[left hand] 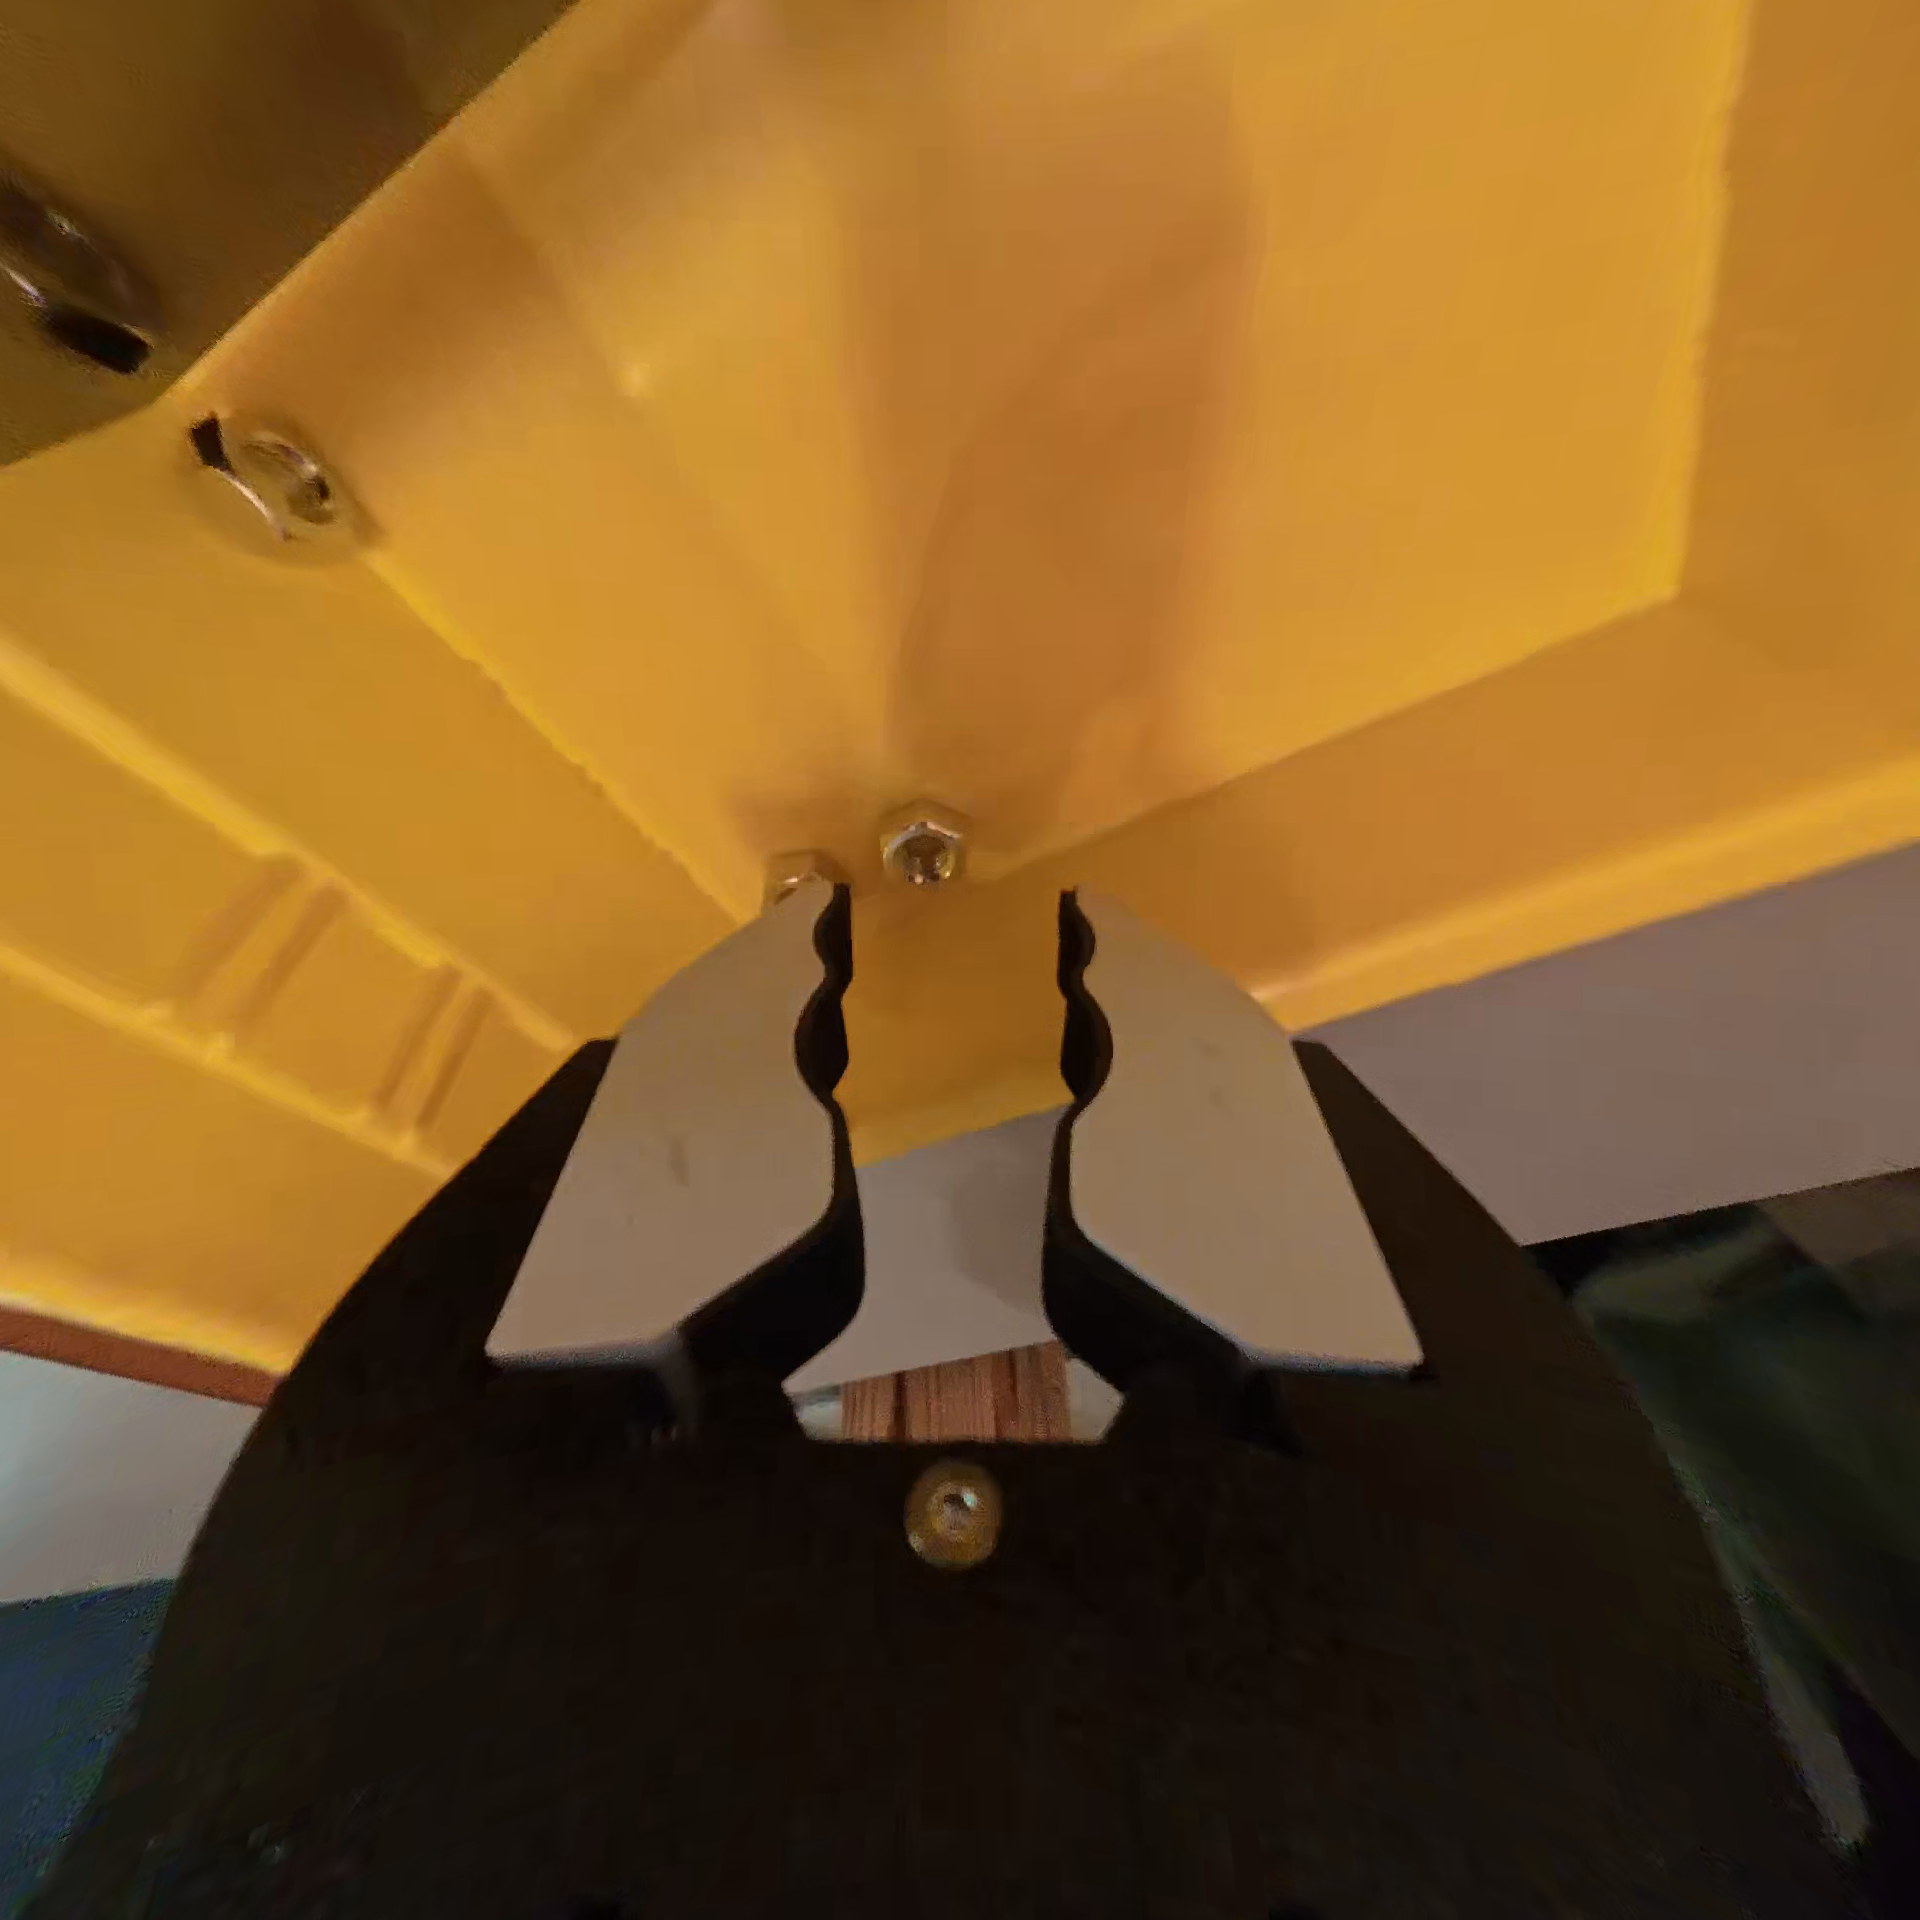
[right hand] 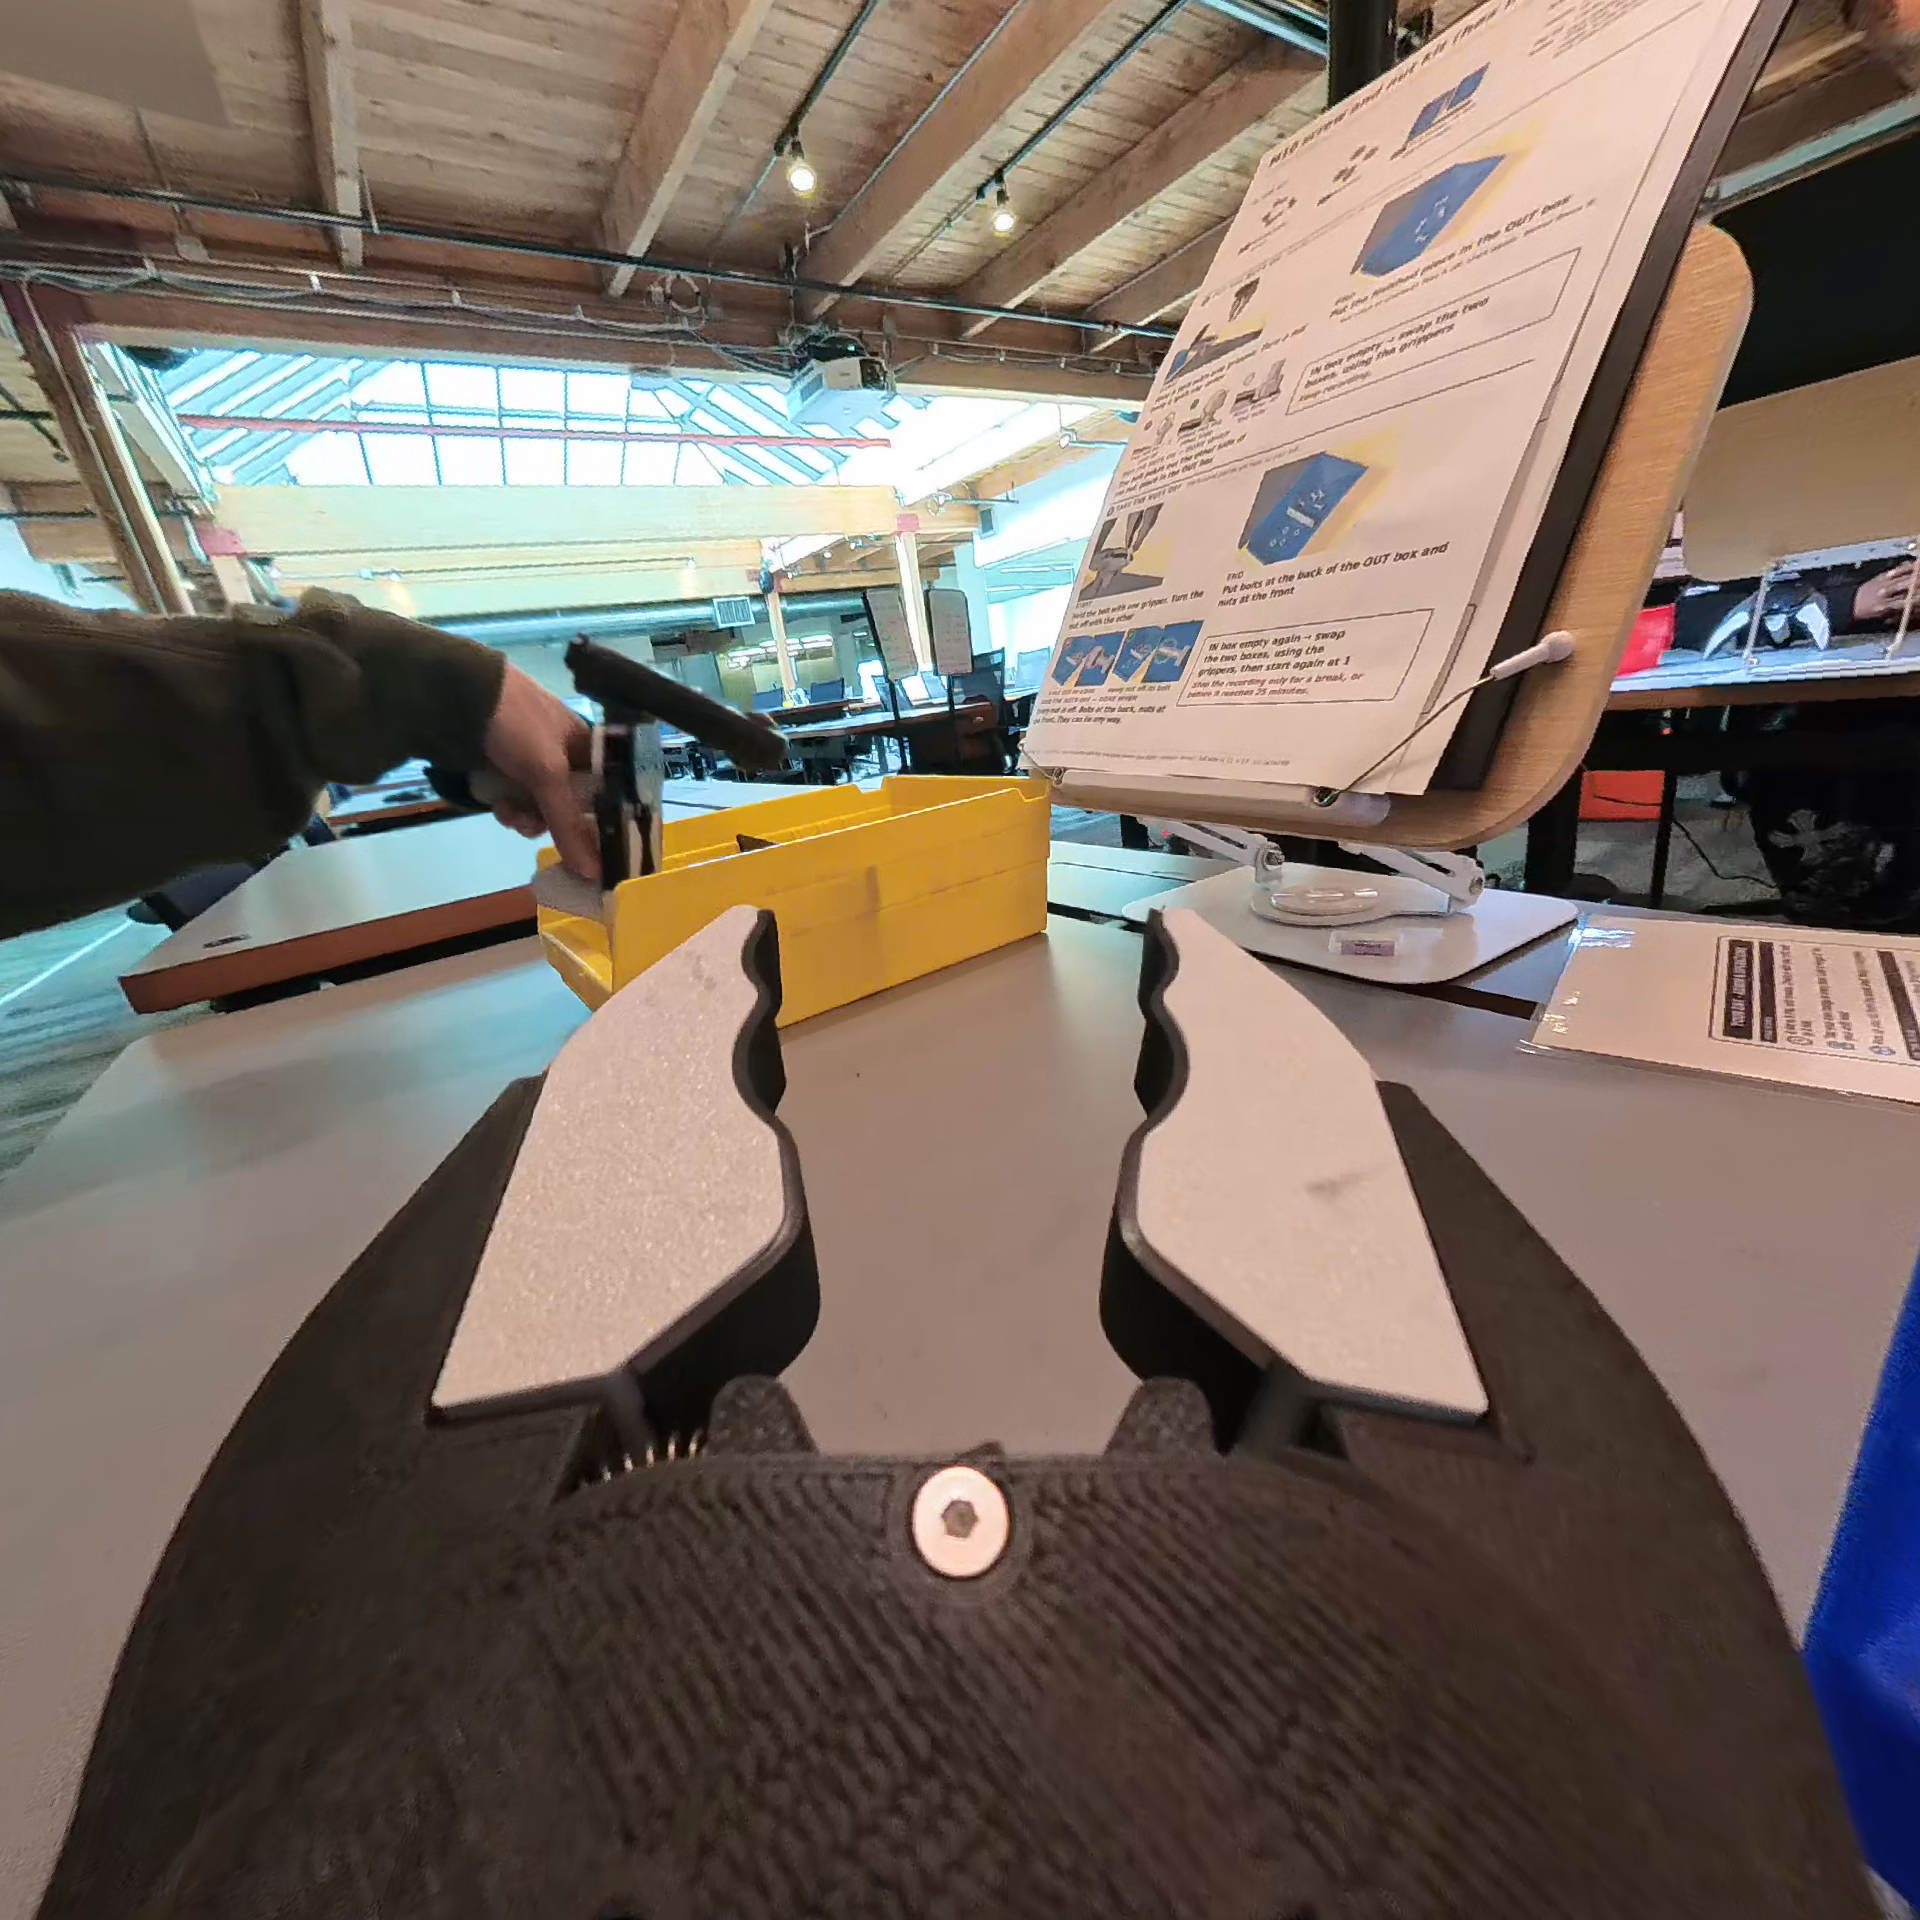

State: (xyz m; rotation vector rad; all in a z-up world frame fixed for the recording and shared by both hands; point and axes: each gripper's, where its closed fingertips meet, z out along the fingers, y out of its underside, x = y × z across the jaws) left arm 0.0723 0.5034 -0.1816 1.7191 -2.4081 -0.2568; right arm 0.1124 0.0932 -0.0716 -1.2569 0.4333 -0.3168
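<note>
In the left wrist view my left gripper (left hand: pixel 956 899) is open and empty, reaching into a yellow plastic bin (left hand: pixel 1351 364). Its fingertips hover just short of a brass-coloured hex nut (left hand: pixel 920 844) on the bin's floor. A second nut (left hand: pixel 795 868) is half hidden behind the left fingertip. A third nut (left hand: pixel 291 494) lies farther off at the left. In the right wrist view my right gripper (right hand: pixel 961 930) is open and empty, low over the grey table (right hand: pixel 956 1143), pointing at the bin (right hand: pixel 852 883). The left gripper (right hand: pixel 623 800) shows there, held by a hand (right hand: pixel 540 769), dipping into the bin's left end.
A tilted wooden document stand with a printed instruction sheet (right hand: pixel 1351 436) stands on a white base (right hand: pixel 1434 935) behind the bin at the right. A laminated sheet (right hand: pixel 1745 1008) lies on the table at the right. A blue object (right hand: pixel 1870 1558) is at the right edge. Another table (right hand: pixel 343 904) stands at the left. Some 45 cm of space lies between my two pairs of fingers.
</note>
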